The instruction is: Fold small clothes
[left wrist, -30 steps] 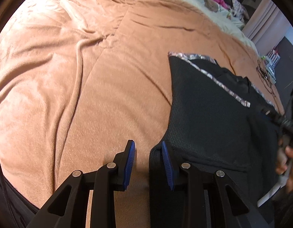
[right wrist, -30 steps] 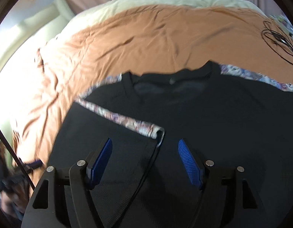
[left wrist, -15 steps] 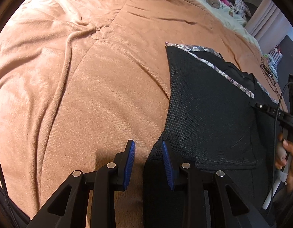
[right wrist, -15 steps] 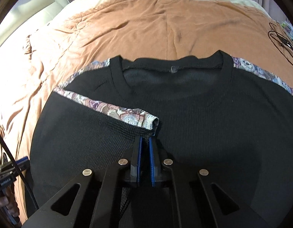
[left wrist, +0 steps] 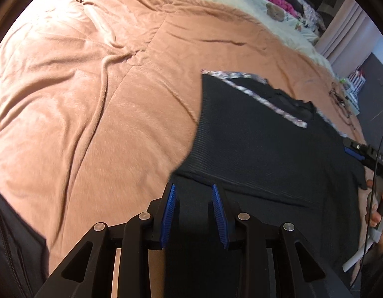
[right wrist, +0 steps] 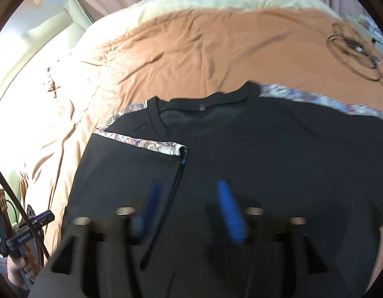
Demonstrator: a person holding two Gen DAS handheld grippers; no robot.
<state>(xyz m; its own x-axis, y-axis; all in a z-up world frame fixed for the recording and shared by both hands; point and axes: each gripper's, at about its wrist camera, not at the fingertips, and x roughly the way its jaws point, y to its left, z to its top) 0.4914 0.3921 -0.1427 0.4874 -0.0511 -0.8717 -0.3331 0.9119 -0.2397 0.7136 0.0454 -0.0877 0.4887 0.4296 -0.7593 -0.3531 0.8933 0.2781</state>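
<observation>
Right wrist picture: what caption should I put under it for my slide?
Open right gripper above a black shirt, one sleeve folded in, on an orange blanket.

left tool (left wrist: 193,206) parted | black shirt (left wrist: 261,149) folded | brown blanket (left wrist: 104,87)

A black knit T-shirt (right wrist: 266,168) lies flat, front up, on the peach-brown bed blanket, its round neckline toward the far end of the bed. Patterned floral trim (right wrist: 146,144) runs along its shoulders. One sleeve side is folded inward over the chest, its trimmed edge slanting across the body; the other side lies spread open.
</observation>
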